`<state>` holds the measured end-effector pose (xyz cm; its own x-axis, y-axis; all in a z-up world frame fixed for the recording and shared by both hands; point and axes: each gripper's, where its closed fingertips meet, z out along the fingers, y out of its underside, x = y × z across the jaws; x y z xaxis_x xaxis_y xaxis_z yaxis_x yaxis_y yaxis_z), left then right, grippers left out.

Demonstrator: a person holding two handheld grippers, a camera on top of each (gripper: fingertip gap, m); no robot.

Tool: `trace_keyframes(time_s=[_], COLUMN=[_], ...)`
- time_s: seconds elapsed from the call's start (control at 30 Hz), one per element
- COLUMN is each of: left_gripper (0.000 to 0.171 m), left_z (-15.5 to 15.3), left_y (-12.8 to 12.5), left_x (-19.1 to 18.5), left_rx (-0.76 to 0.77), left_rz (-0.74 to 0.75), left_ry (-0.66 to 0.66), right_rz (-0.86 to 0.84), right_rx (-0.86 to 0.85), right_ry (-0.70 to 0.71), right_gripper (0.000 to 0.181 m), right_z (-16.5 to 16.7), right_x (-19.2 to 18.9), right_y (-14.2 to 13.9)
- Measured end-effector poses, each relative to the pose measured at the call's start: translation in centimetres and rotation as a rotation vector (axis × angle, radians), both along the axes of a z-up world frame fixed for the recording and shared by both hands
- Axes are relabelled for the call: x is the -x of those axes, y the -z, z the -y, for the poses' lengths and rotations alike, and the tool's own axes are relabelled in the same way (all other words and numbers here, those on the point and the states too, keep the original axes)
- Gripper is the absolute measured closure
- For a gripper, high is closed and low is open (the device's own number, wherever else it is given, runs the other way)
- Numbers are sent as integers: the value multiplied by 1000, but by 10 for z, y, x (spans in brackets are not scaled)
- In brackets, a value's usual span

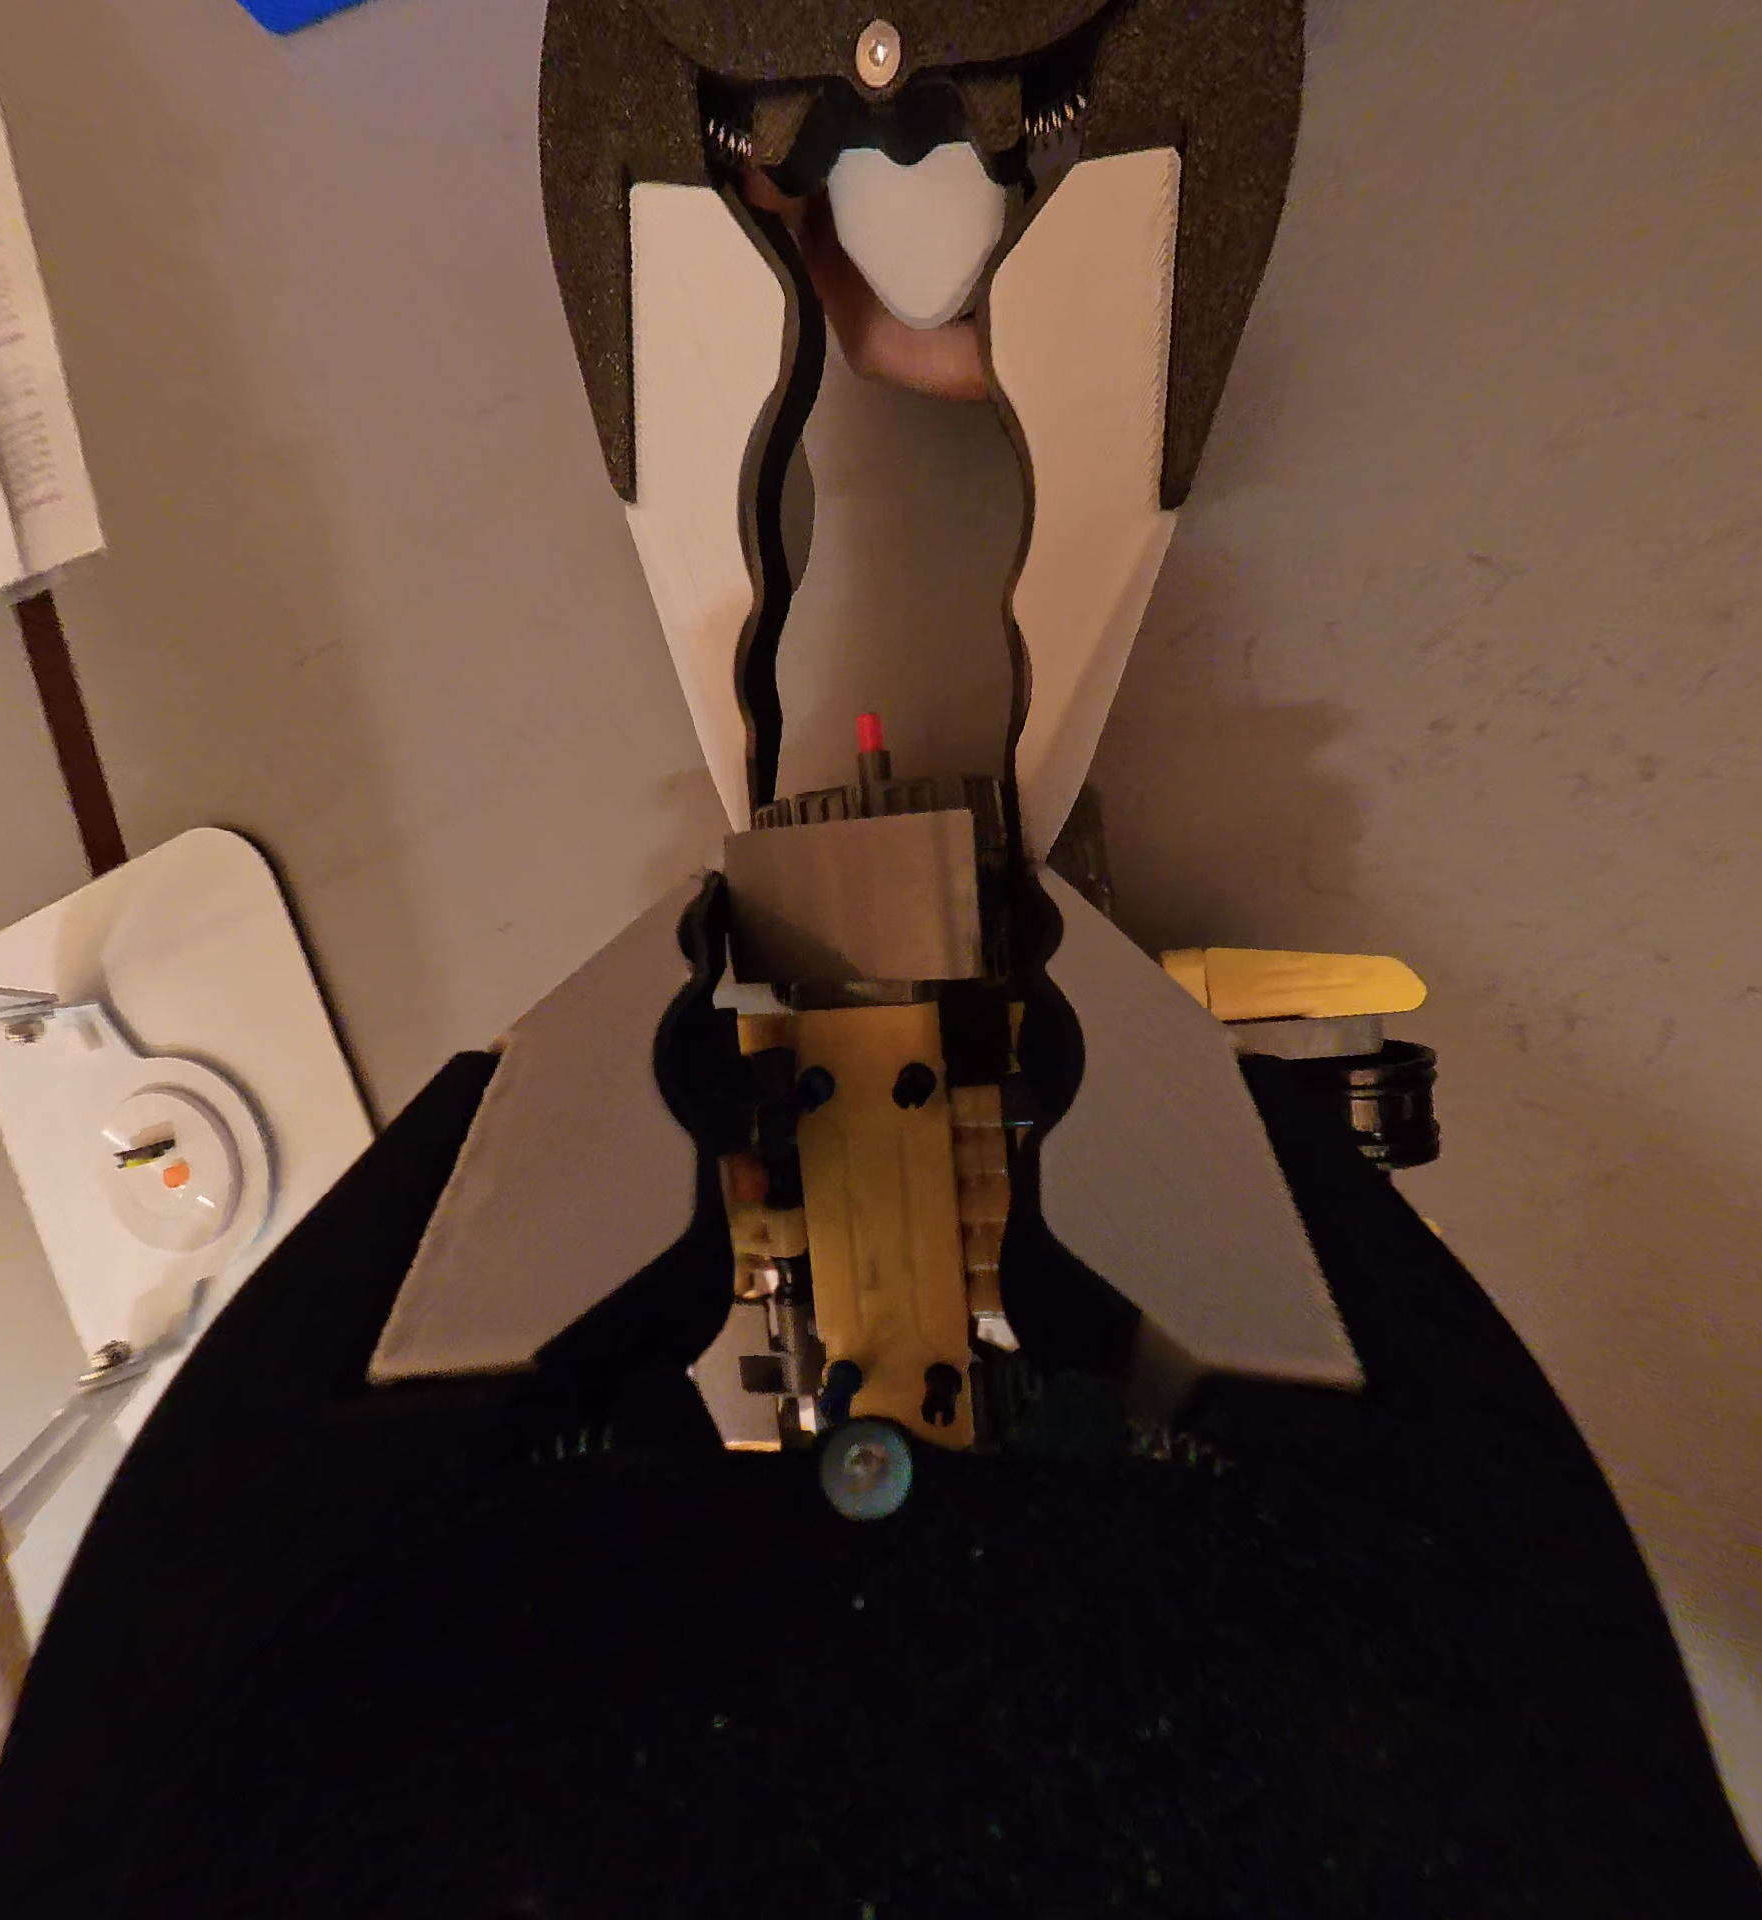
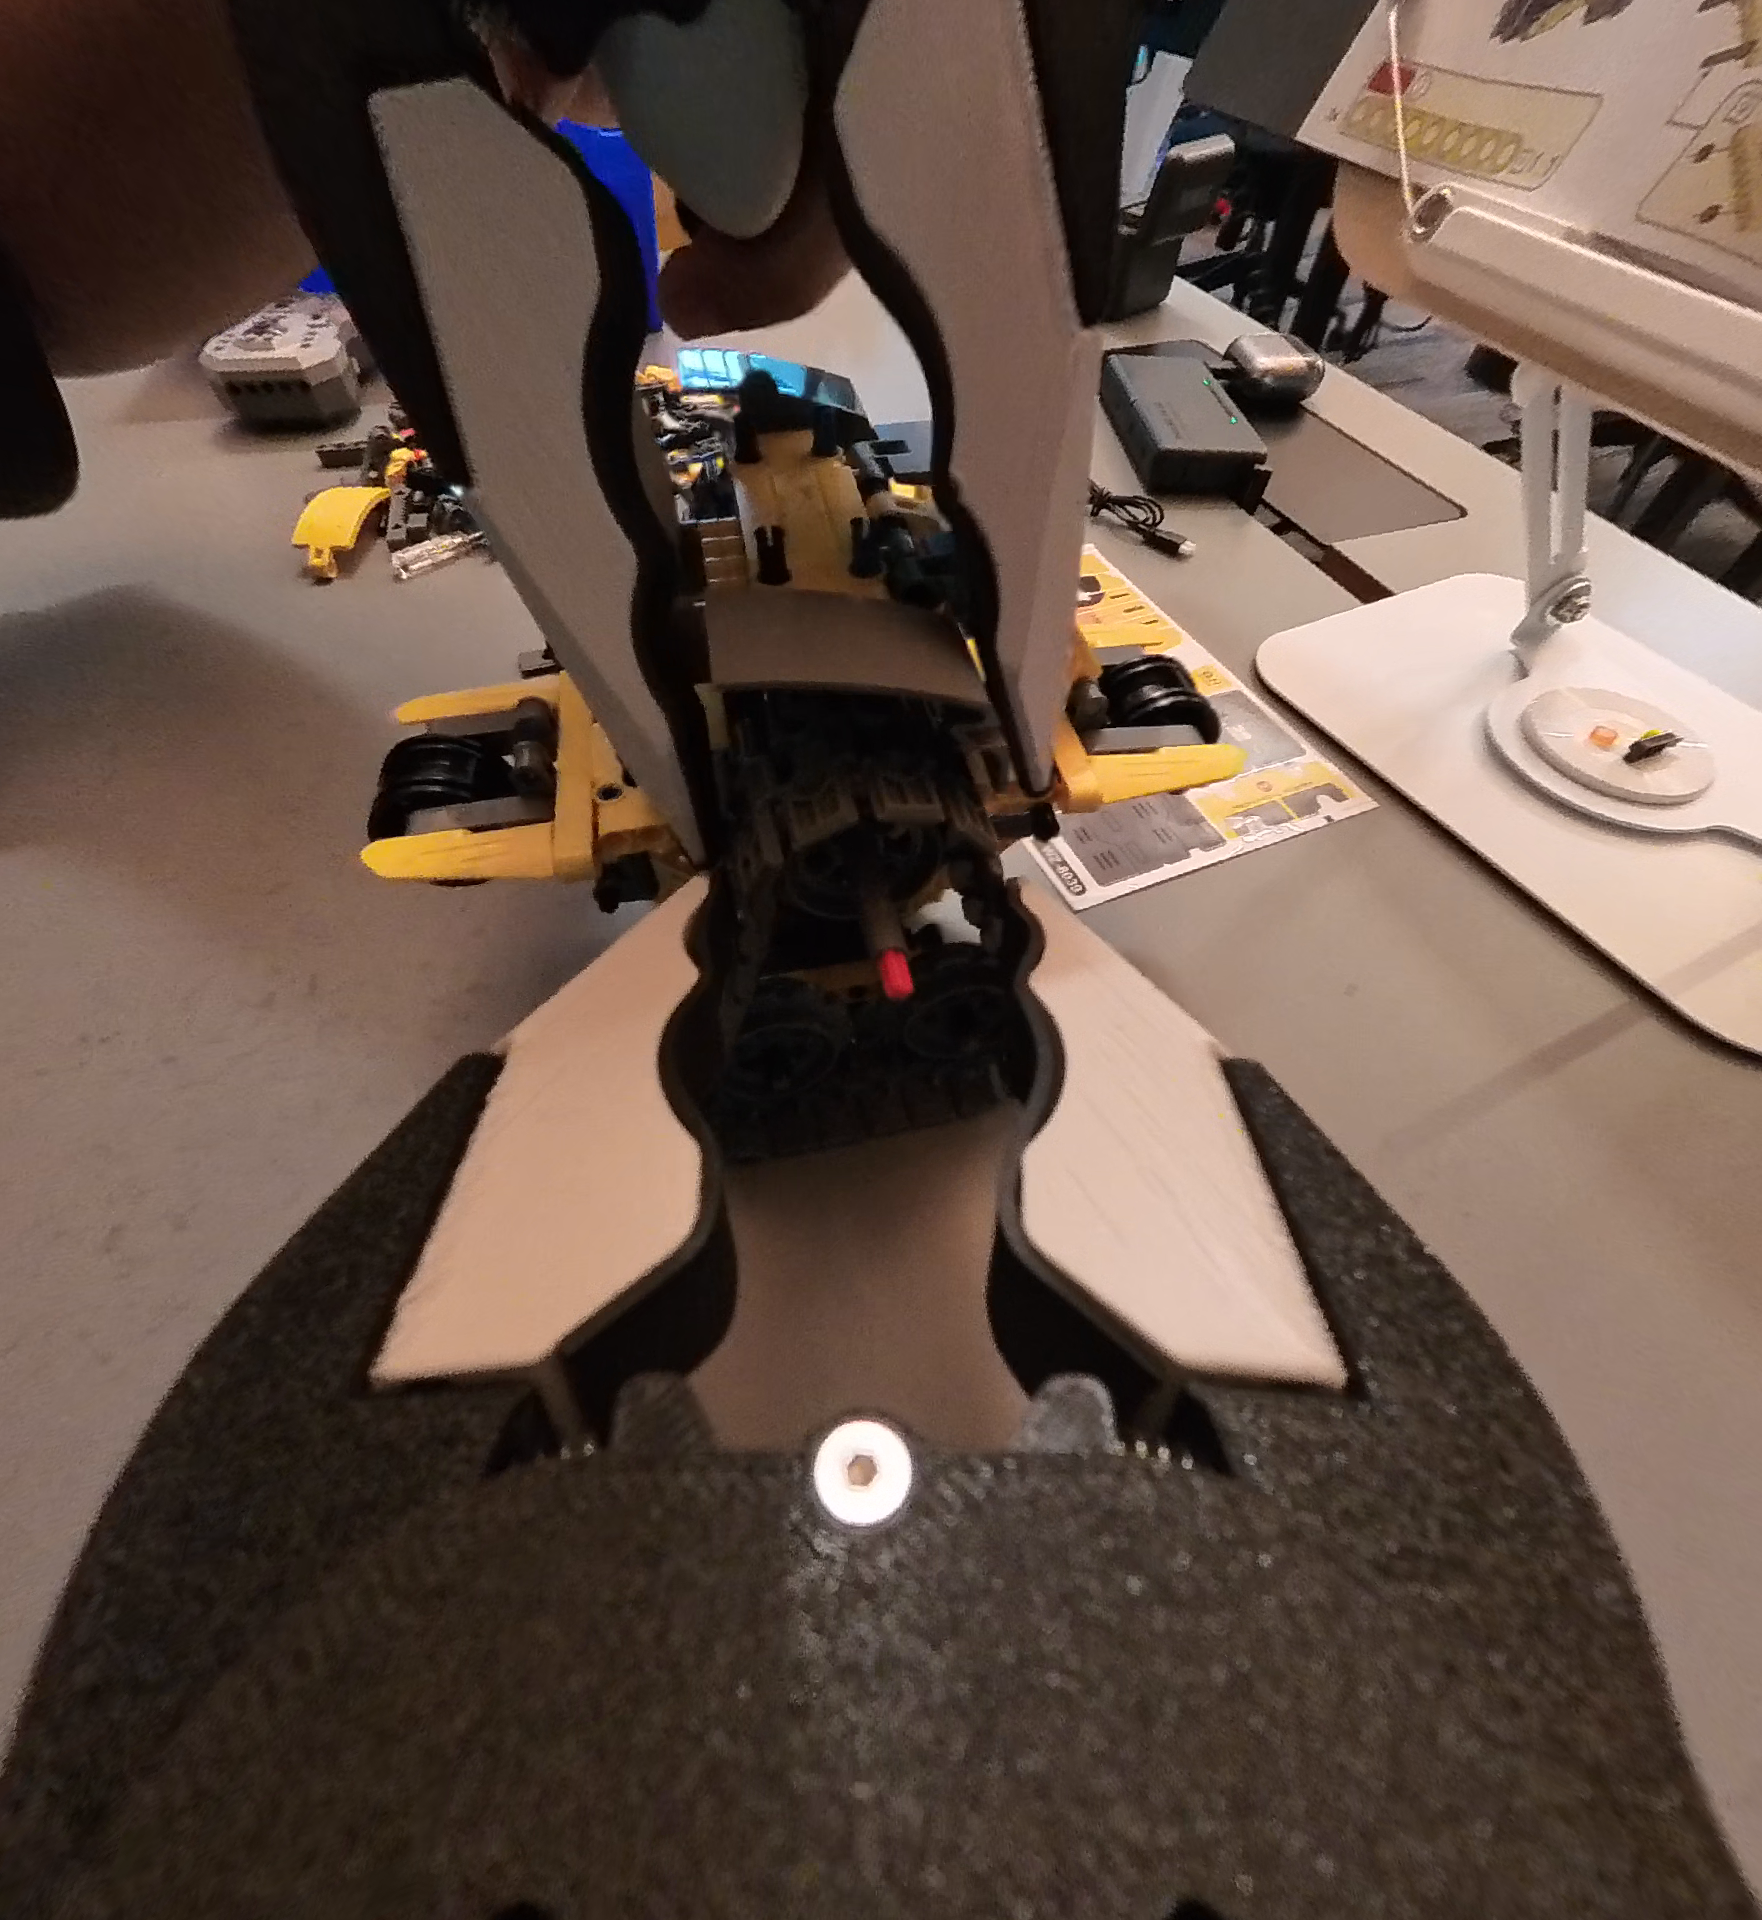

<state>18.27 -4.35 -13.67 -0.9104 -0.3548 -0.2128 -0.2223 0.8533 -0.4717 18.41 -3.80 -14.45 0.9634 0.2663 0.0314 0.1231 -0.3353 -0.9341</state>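
My left gripper (image 1: 869,894) is clenched on the yellow-and-black toy brick vehicle (image 1: 882,1174), and my right gripper (image 2: 861,883) grips the same vehicle from the opposite end, near its red pin (image 2: 893,971). The vehicle sits between both grippers, over the grey surface (image 2: 181,1039). A white stand base (image 2: 1428,883) and a printed sheet (image 2: 1220,790) lie to the right, loose bricks (image 2: 378,509) further back on the left.

Grey table (image 2: 181,1039) bears white stand base (image 2: 1428,831) (right side), leaflet (image 2: 1199,800).
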Motion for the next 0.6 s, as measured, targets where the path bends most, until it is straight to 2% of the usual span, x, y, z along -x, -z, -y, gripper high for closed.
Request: trace_keyframes(time_s=[0.17, 0.33, 0.43, 0.6], left_gripper=[97, 86, 78, 74], left_z=[-3, -6, -10, -20], left_y=[-4, -10, -20, -50], left_x=[-1, 7, 8, 16], left_rx=[-34, -8, 22, 183], left_rz=[62, 88, 156, 307], left_ry=[-12, -48, -104, -269], right_rz=[36, 72, 42, 25], right_rx=[-26, -24, -45, -55], right_ry=[27, 36, 26, 31], right_gripper=[127, 121, 119, 109], right_z=[2, 8, 9, 8], right_x=[-1, -4, -1, -1], right_y=[-2, -2, -5, -2])
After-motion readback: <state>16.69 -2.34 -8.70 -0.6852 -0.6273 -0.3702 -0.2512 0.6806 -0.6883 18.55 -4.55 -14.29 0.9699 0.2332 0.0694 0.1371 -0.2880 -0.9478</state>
